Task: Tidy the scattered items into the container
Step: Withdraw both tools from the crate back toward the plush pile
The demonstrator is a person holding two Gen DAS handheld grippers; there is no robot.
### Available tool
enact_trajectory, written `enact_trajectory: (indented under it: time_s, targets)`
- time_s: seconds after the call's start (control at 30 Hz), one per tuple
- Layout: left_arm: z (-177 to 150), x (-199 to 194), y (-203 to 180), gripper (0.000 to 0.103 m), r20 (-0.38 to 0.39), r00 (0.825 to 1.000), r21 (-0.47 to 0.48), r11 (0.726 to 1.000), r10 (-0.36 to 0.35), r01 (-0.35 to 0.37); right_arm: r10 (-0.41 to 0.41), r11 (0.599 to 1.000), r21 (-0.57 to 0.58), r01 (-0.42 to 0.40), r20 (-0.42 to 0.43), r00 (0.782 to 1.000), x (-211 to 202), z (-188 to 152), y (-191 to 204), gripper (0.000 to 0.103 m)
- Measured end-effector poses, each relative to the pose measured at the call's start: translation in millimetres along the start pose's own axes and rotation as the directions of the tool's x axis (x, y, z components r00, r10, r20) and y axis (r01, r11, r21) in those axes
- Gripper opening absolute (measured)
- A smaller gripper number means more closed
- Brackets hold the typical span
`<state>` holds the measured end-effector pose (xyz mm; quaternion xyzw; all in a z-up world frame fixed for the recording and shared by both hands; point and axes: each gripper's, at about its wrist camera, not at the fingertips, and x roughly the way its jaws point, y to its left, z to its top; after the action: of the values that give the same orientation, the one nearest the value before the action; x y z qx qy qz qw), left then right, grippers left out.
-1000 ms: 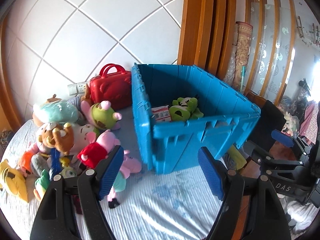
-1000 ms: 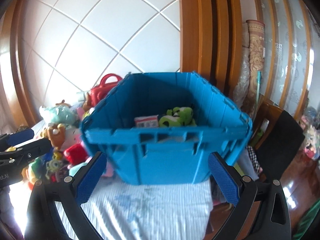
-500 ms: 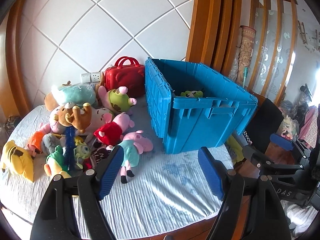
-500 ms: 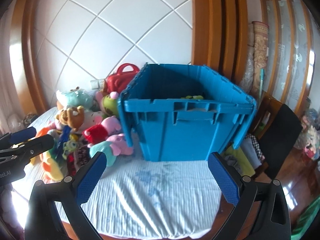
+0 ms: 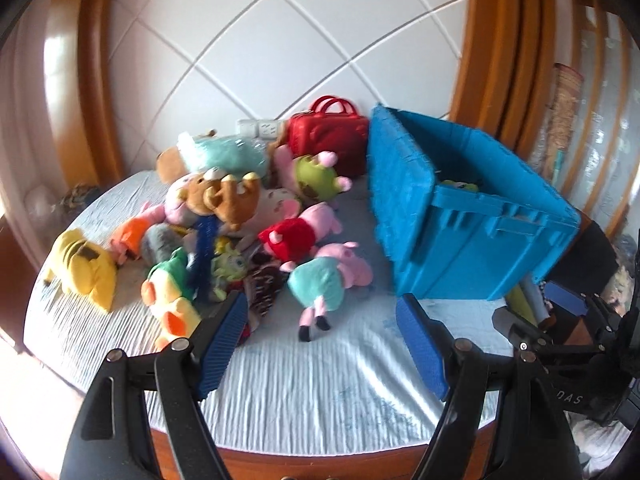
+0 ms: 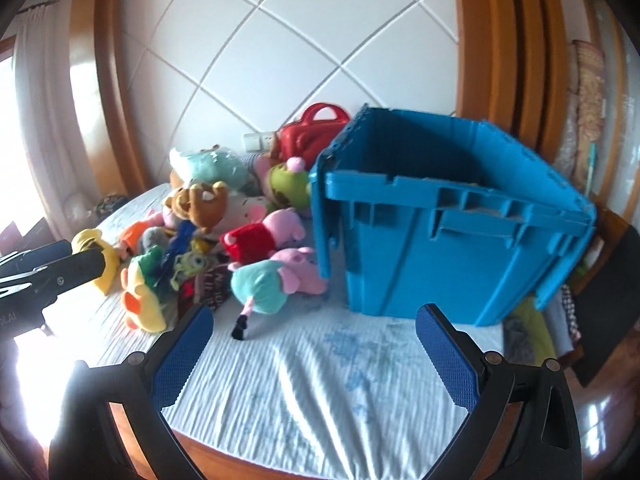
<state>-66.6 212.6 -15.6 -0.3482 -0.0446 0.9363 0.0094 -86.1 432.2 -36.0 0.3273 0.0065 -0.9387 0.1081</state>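
A blue plastic crate (image 5: 472, 240) (image 6: 440, 248) stands on the bed at the right, with a green plush (image 5: 460, 187) just showing inside. To its left lies a heap of plush toys: a pig in a teal dress (image 5: 328, 280) (image 6: 272, 280), a pig in red (image 5: 296, 232) (image 6: 256, 236), a brown bear (image 5: 228, 196), a yellow plush (image 5: 84, 264) and a green-and-orange one (image 5: 168, 292). My left gripper (image 5: 320, 324) is open and empty above the near bedsheet. My right gripper (image 6: 314, 330) is open and empty in front of the crate.
A red handbag (image 5: 330, 136) leans against the white quilted headboard (image 5: 280, 40) behind the toys. The wooden bed edge (image 5: 320, 460) runs along the front. Clothes (image 6: 532, 332) and a dark chair (image 6: 608, 300) sit to the crate's right. The other gripper's arm (image 6: 52, 272) shows at left.
Both grippers have drawn back from the crate and sunk lower, so the inside of the crate is now mostly hidden. The left view has swung toward the toy heap. Jaws unchanged.
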Motion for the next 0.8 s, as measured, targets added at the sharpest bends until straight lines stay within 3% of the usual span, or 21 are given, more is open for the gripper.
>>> enact_trajectory:
  time_s: [0.33,0.53,0.8]
  targets:
    - [-23,-12,59,0.076,-0.042,0.977,-0.114,0.971,0.207,-0.21,0.149,0.984,-0.09,-0.154,-0.056,0.987,39,3,41,0.103]
    - [-31,-31,106,0.076,-0.024,0.965,-0.179,0.948,0.261,-0.261,0.212,0.962,-0.164,-0.219,-0.059,0.975,43,10,91,0.103]
    - [-40,-47,184,0.076,-0.03,0.958,-0.144,0.947,0.284,-0.286,0.242,0.953,-0.175,-0.246,-0.044,0.969,49,6,178,0.103]
